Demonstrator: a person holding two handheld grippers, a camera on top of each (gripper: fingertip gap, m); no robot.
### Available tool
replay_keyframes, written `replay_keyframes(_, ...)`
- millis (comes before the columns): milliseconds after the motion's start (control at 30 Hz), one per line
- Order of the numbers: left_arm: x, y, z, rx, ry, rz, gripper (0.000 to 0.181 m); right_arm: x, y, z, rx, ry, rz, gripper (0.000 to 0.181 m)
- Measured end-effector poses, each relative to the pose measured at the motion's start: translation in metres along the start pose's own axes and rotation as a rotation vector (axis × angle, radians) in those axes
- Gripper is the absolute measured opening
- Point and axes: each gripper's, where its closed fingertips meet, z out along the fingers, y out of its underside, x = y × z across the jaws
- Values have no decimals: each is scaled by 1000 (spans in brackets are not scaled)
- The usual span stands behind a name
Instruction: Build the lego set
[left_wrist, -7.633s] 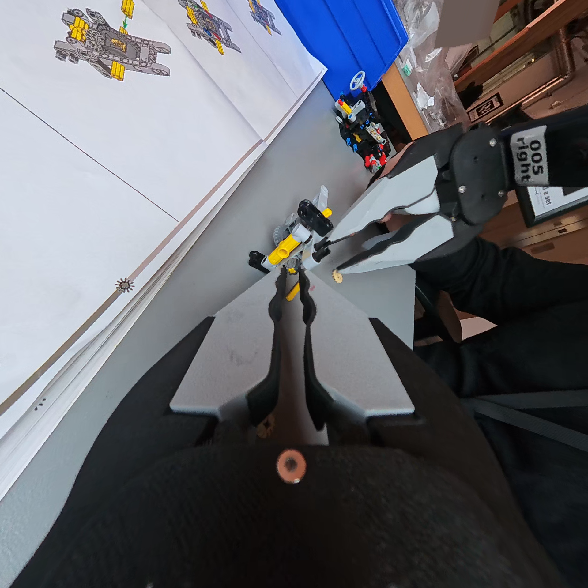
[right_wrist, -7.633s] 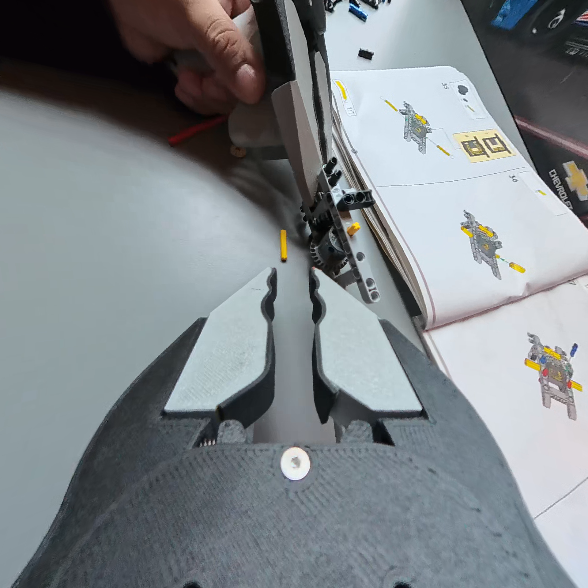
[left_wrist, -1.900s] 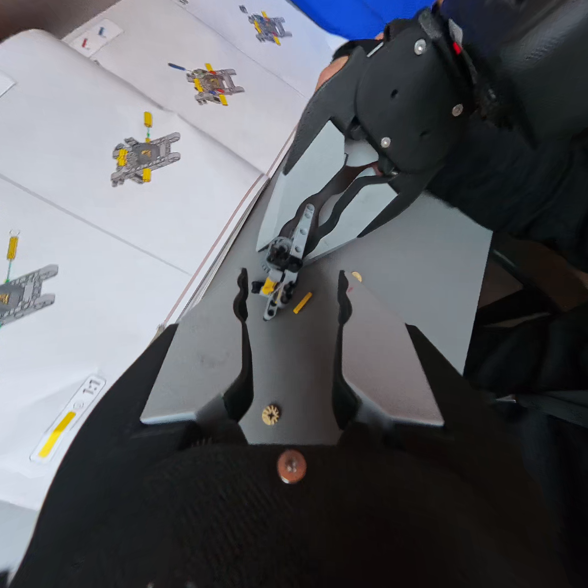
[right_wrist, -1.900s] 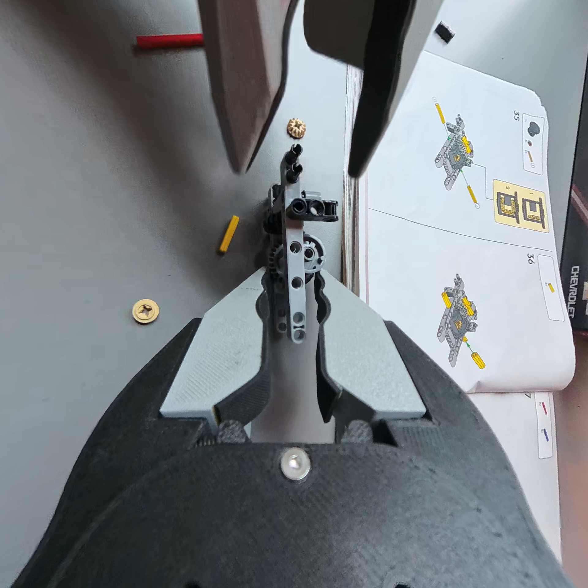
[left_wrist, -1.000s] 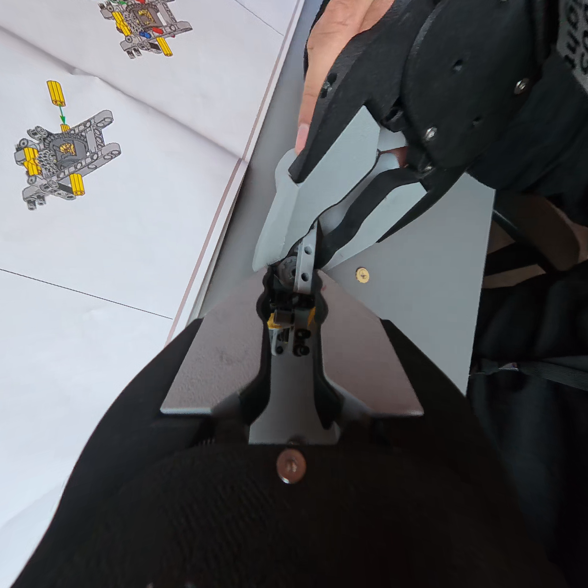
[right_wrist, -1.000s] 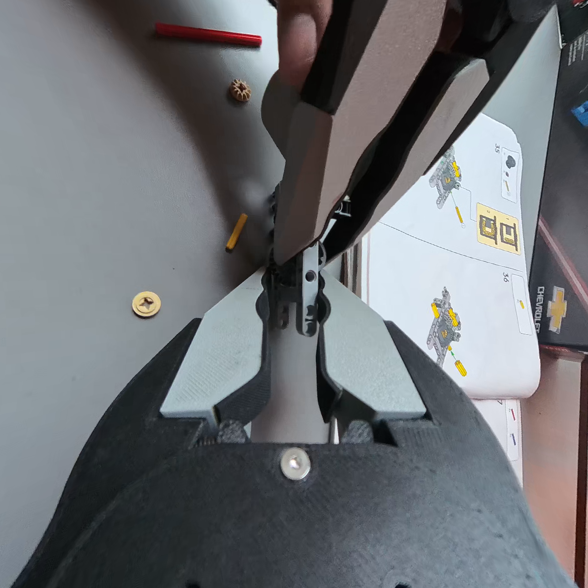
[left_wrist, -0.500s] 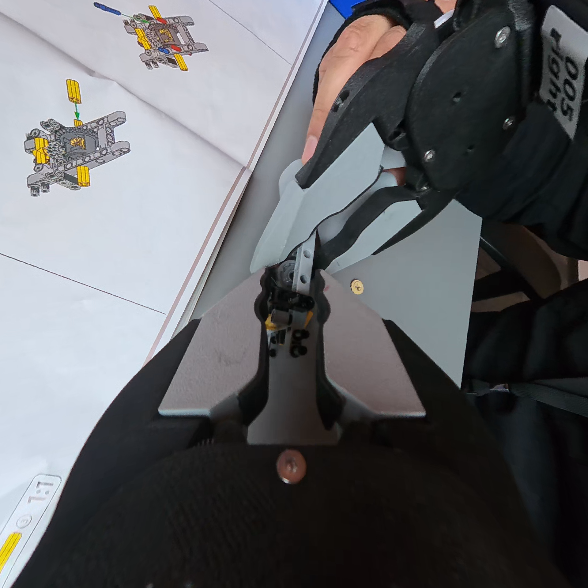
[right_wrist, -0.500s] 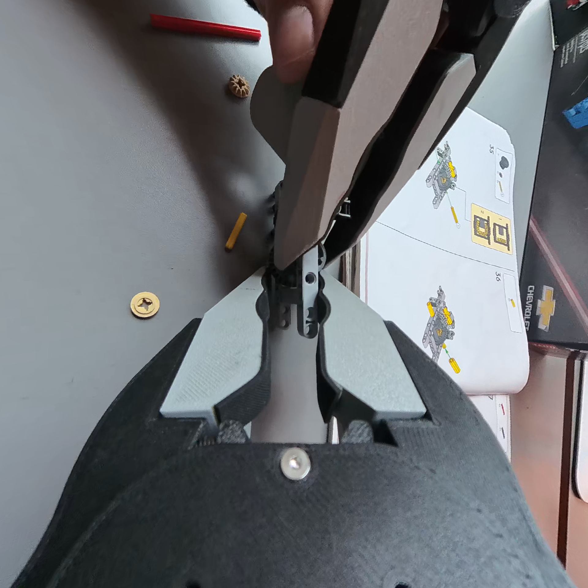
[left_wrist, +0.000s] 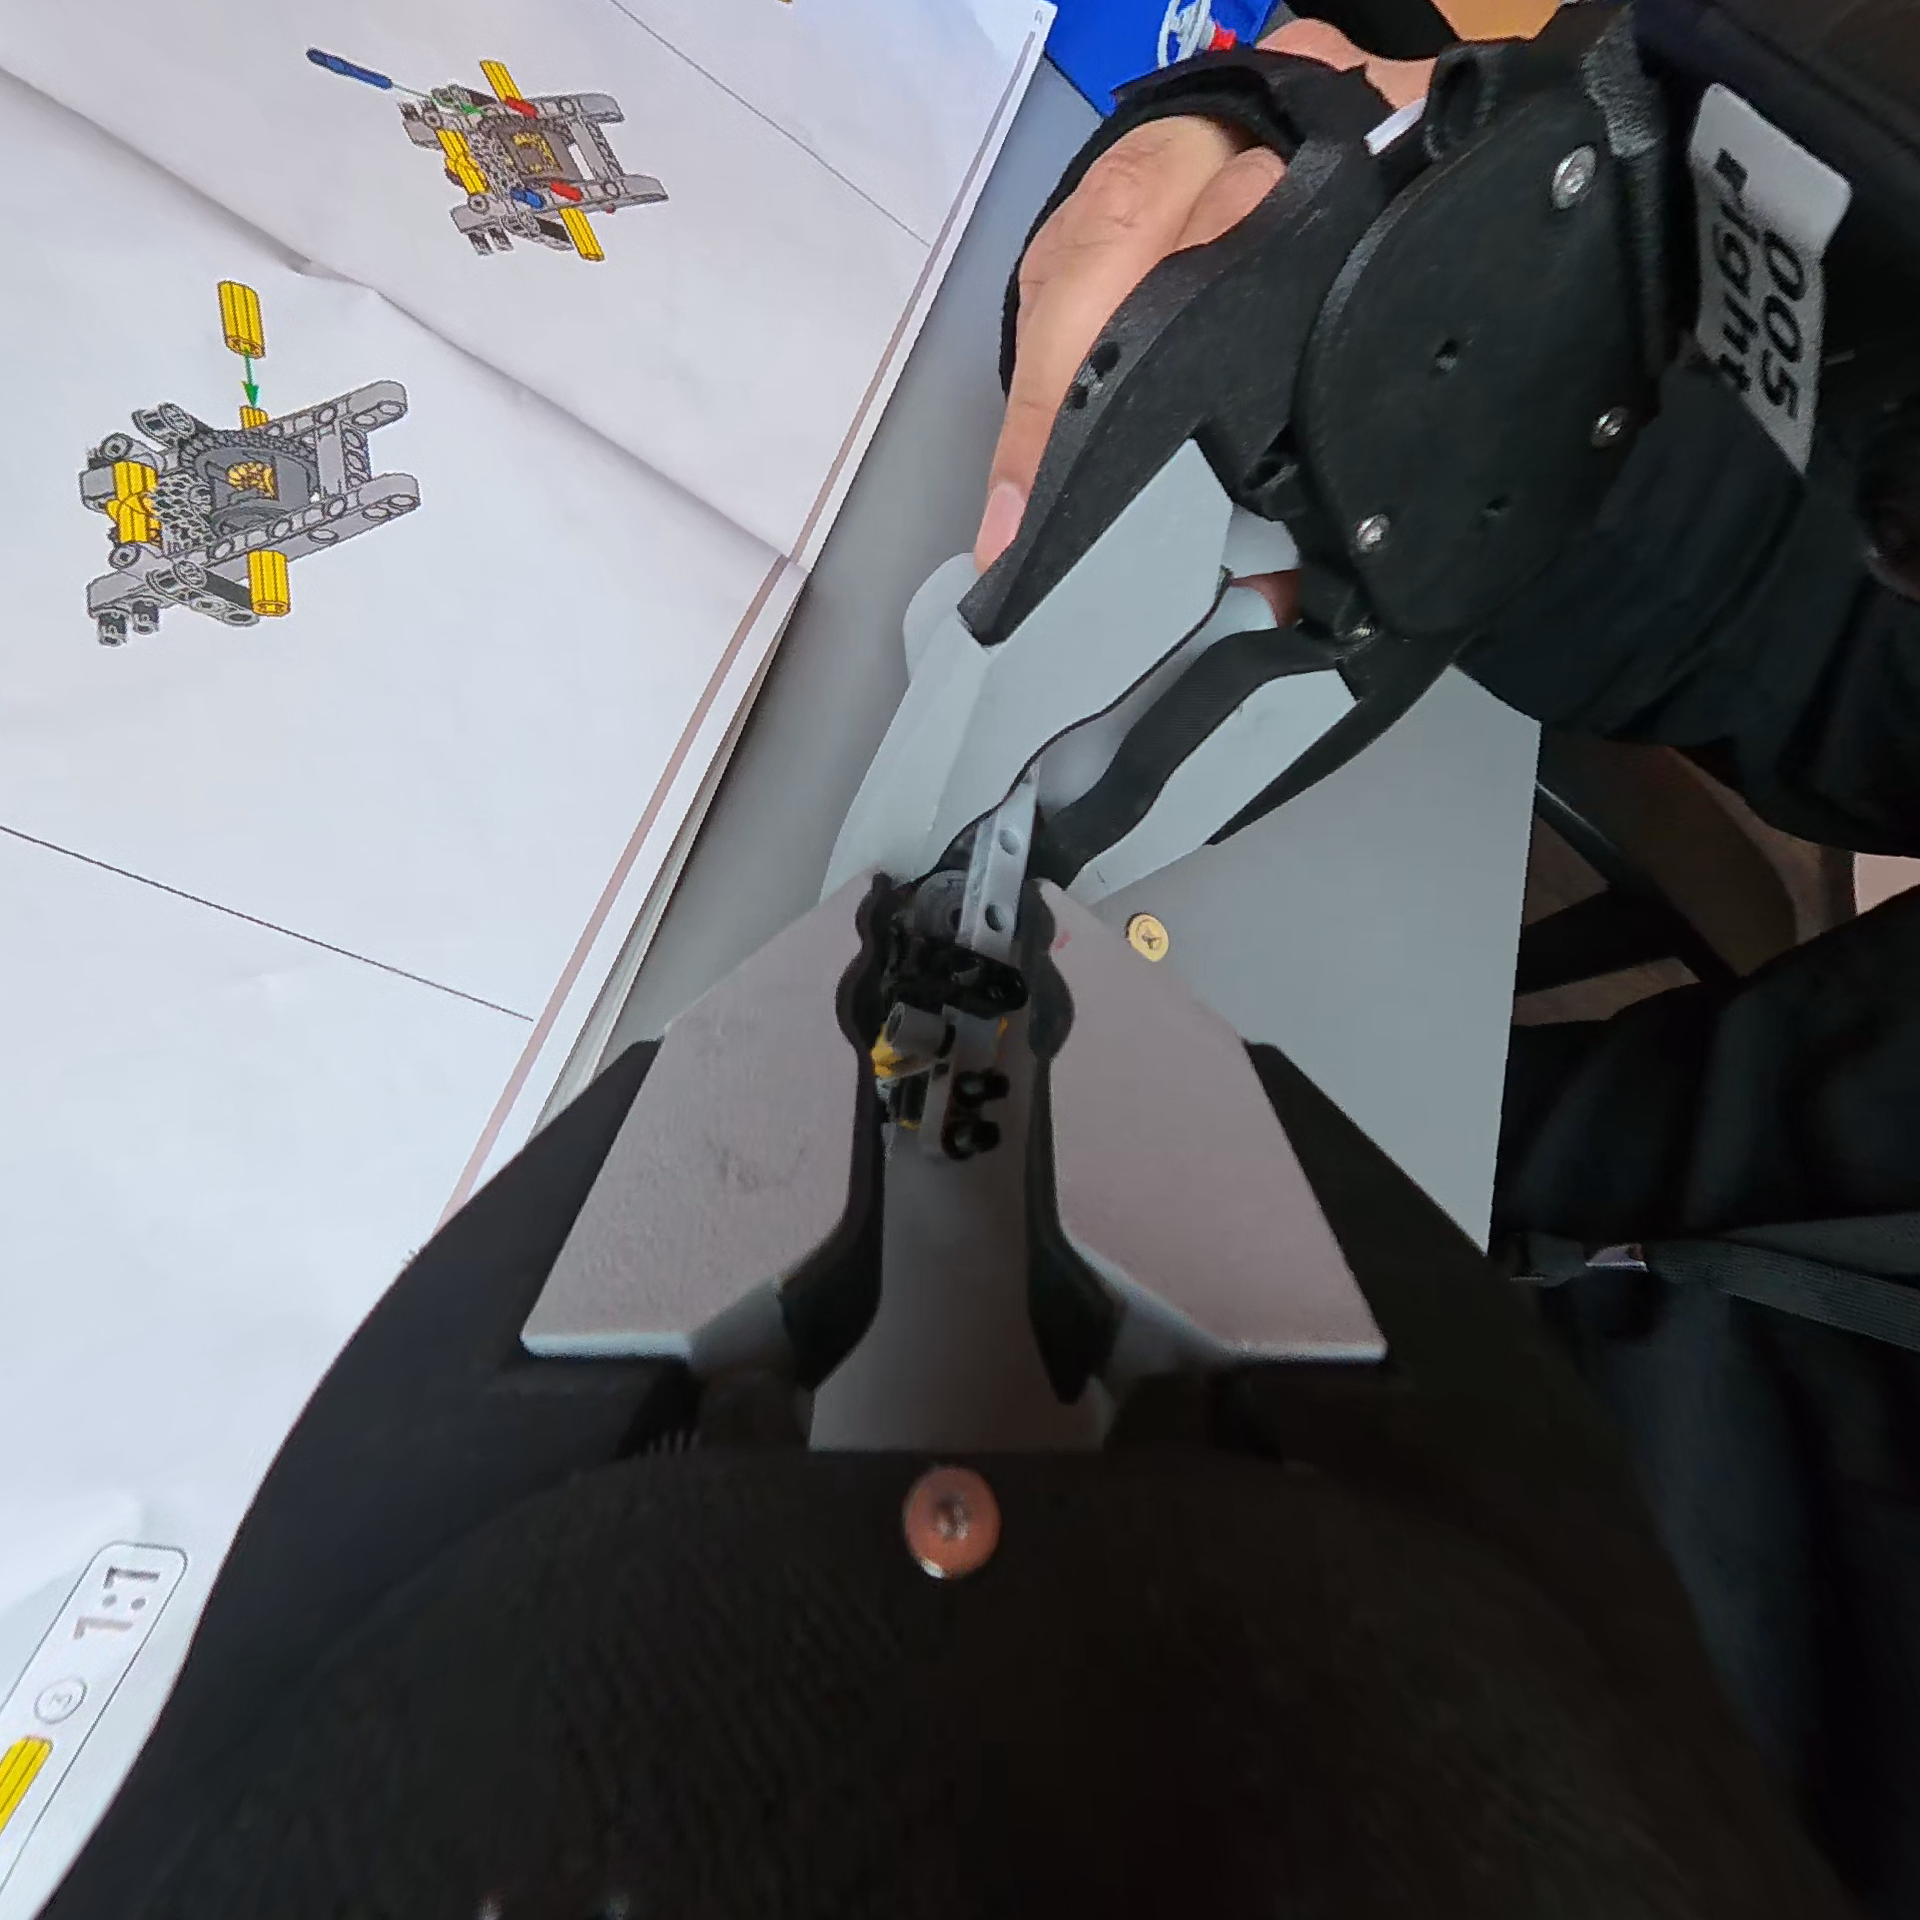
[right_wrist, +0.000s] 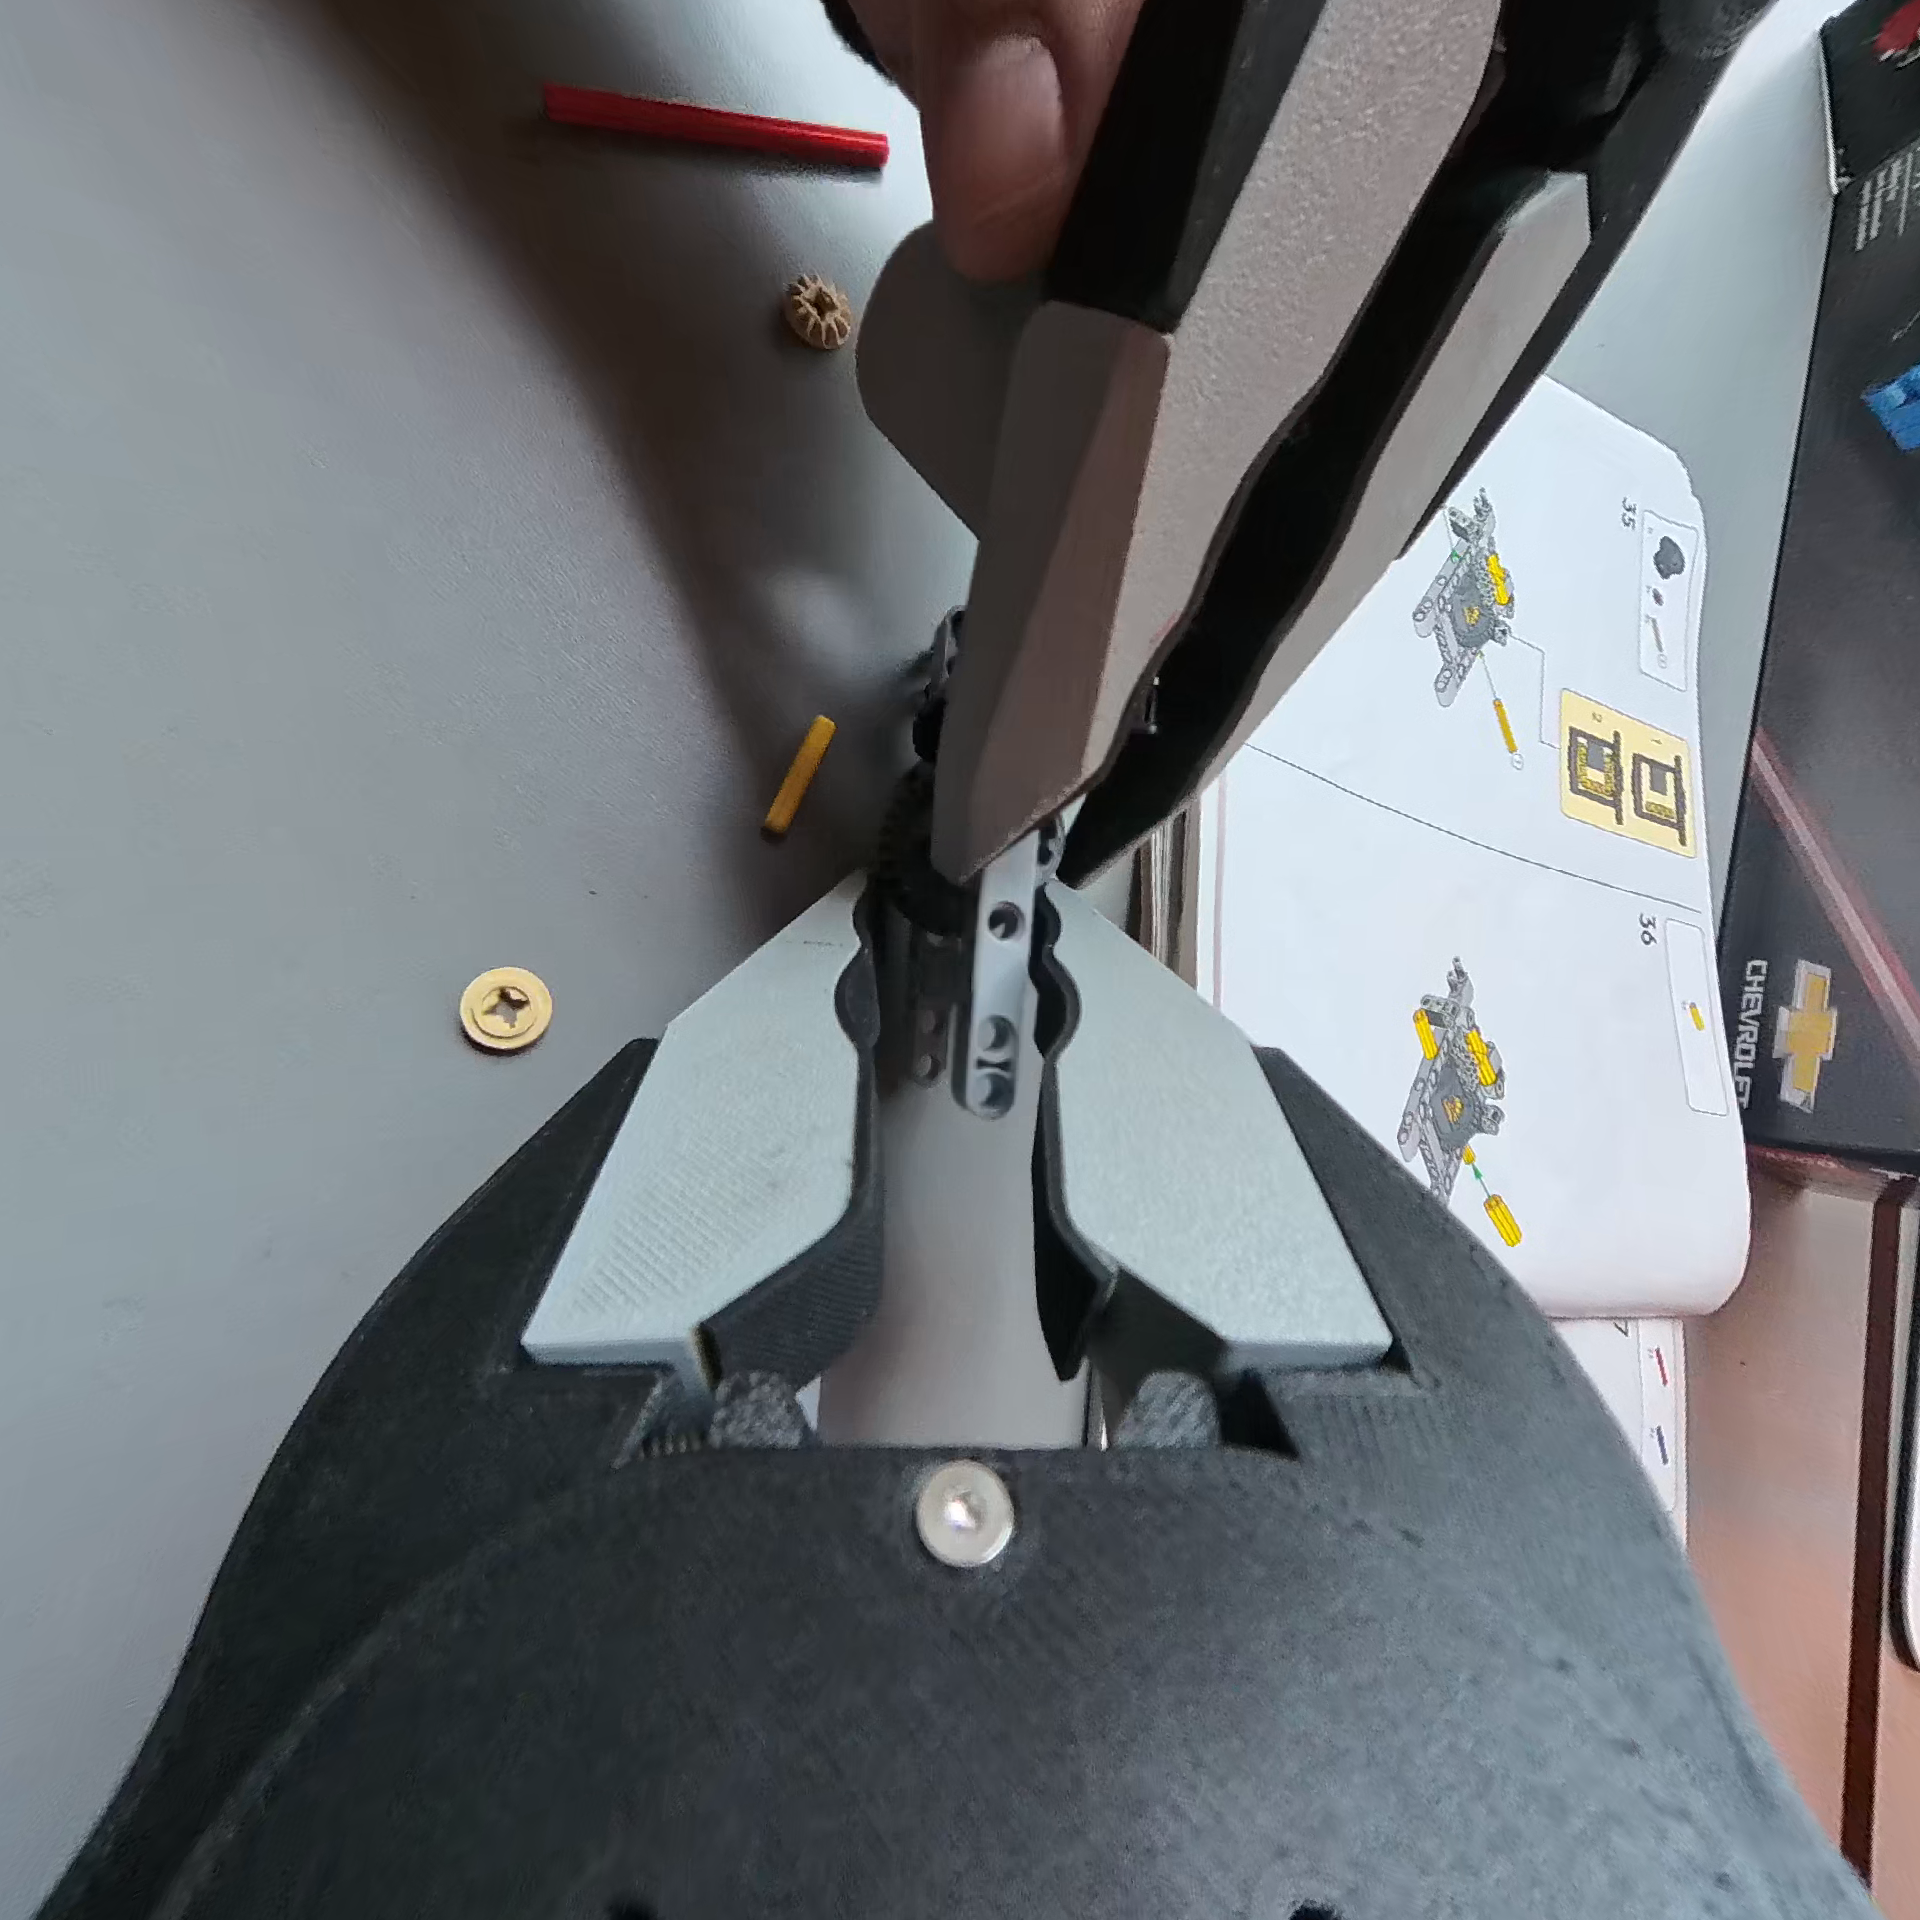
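A small lego assembly (left_wrist: 948, 1023) of grey beams, black pins, a gear and yellow parts is held just above the grey table (left_wrist: 1351, 987). My left gripper (left_wrist: 951, 935) is shut on its pin end. My right gripper (left_wrist: 997, 800) meets it head-on from the far side, its fingers closed on the grey beam. In the right wrist view my right gripper (right_wrist: 961, 935) is shut on the assembly's beam end (right_wrist: 995, 997), and the left gripper (right_wrist: 1023, 857) clamps the far end, hiding most of it.
An open instruction booklet (left_wrist: 416, 727) lies left of the assembly and also shows in the right wrist view (right_wrist: 1455, 935). Loose on the table are a yellow axle (right_wrist: 798, 776), a tan disc (right_wrist: 506, 1009), a tan gear (right_wrist: 819, 310) and a red axle (right_wrist: 717, 127). A black box (right_wrist: 1829, 727) lies beyond the booklet. My left and right fingertips are right by each other. From either gripper's tips it is about 7 cm to the tan disc (right_wrist: 506, 1009).
My right gripper took the assembly's beam end, then my left gripper opened, moved in and shut on the opposite end. In the last half second both hold steady, shifting only slightly.
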Motion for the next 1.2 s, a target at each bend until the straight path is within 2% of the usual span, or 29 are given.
replay_keyframes(167,1,2,1,-24,-6,18,26,-1,0,0,3,-1,-4,24)
replay_keyframes(267,2,2,0,-31,-5,38,20,-2,0,-1,4,-10,-10,24)
replay_keyframes(700,2,2,0,-29,35,38,19,-3,0,-1,12,-21,13,24)
replay_keyframes(767,2,2,0,-37,42,42,20,-1,1,-3,8,-19,20,30)
replay_keyframes(833,2,2,0,-44,43,45,20,-1,2,-7,16,-30,42,38)
replay_keyframes(1000,2,2,0,-51,56,49,19,4,7,-23,19,-13,89,41)
replay_keyframes(1100,2,3,-1,-49,75,41,19,0,10,-42,27,9,116,35)
replay_keyframes(1200,0,2,-2,-44,104,32,19,-27,13,-56,50,-32,139,26)
